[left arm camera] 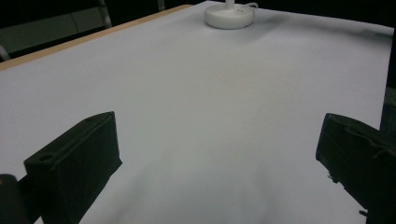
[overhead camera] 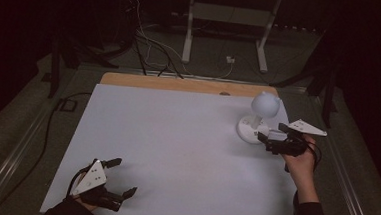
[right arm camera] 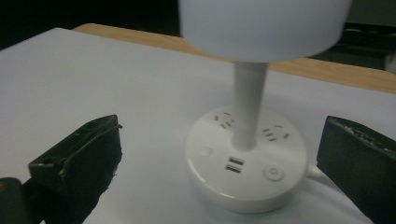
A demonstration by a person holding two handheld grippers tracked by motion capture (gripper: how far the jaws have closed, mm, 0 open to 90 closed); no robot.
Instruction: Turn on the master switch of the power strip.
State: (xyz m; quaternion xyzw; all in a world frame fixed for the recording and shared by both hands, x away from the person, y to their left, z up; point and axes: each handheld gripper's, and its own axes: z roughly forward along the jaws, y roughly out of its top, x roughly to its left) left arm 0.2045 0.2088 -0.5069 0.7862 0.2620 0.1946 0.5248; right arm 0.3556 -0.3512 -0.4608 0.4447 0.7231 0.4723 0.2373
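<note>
A white desk lamp with a round globe head, thin stem and a round base stands at the table's right back. Its base carries sockets, two USB ports and round buttons. My right gripper is open just in front of the base, jaws spread to either side of it in the right gripper view, touching nothing. My left gripper rests open near the front left corner of the white sheet, nothing between its jaws. The left gripper view shows the lamp base far off across the sheet.
The white sheet covers a wooden table whose back edge shows. Beyond it on the floor lie cables and a white stand's legs. A cable runs along the table's left side.
</note>
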